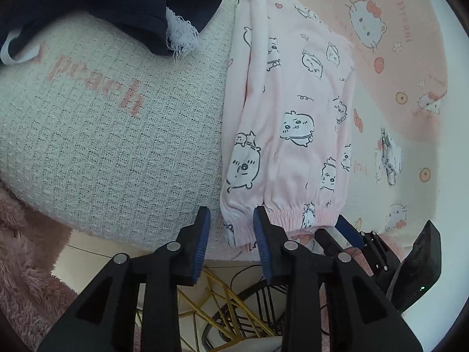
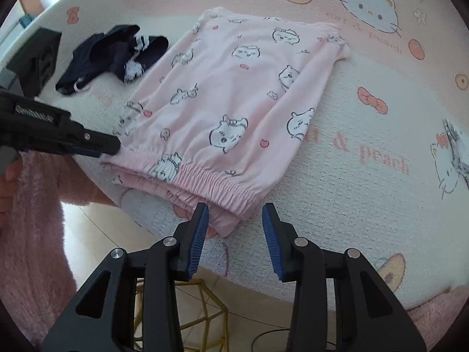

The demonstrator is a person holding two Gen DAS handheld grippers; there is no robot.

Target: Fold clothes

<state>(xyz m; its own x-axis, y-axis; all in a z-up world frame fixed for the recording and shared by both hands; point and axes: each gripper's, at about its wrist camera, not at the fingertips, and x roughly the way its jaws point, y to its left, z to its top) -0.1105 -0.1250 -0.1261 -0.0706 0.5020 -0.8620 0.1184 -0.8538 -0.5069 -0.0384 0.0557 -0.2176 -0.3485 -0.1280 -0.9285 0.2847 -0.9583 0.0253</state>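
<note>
Nearest each camera, both tools stand with jaws parted and nothing between the ribbed blue pads. The left hand-held gripper point(image 1: 231, 228) sits at the near left corner of the pink trousers point(image 1: 290, 135), its right pad at the elastic cuff and its left pad over the bed cover. The right hand-held gripper point(image 2: 236, 223) brackets the near right corner of the same cuffed hem, apart from the fabric or barely touching it; contact cannot be confirmed.

Judged step: the trousers already lie doubled lengthwise, one leg over the other, and the hem end is being addressed for a cross fold. The next move calls for both sets of jaws to close on all hem layers at once, then lift and carry them together toward the far waistband, keeping the edges aligned.

The trousers are soft pink knit printed with cartoon animals, hems gathered by ribbed elastic. They rest flat on a waffle-textured quilted bed cover point(image 2: 351, 135) with cat and peach prints. Farther off lies a crumpled navy garment point(image 2: 117, 55) with white frayed trim.
</note>
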